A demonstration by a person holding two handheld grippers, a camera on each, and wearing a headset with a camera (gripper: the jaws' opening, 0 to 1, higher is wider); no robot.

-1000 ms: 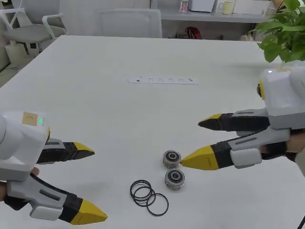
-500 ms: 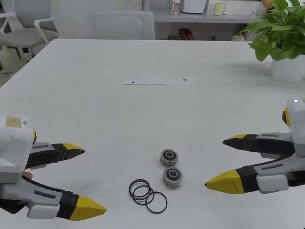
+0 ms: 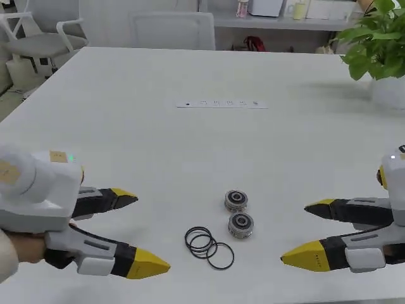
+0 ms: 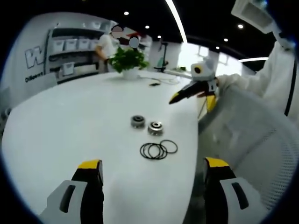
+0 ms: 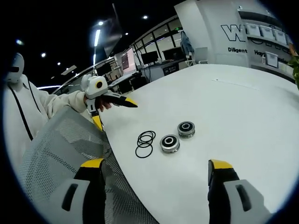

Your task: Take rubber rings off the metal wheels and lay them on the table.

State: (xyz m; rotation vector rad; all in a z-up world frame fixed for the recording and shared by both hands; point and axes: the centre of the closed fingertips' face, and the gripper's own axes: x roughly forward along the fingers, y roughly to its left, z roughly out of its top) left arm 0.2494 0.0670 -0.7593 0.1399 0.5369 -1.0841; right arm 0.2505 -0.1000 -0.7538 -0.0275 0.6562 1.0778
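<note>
Left gripper [image 3: 152, 232] and right gripper [image 3: 295, 233] hover with jaws spread, flanking two wheels [image 3: 241, 224] on the table [image 3: 190, 145], loose rings [image 3: 209, 247] just beside them; for any ring not yet off, probably pin the wheel with one gripper and peel with the other.

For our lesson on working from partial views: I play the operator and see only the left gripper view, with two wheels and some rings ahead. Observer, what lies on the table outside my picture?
Observer: In the head view, a white strip with small dark marks lies flat on the table, beyond the wheels.
Operator: What about my own gripper's body?
Observer: The left gripper has a green light lit on top of its white housing.
Operator: Is there anything past the far edge?
Observer: A white chair stands there, facing the table.
</note>
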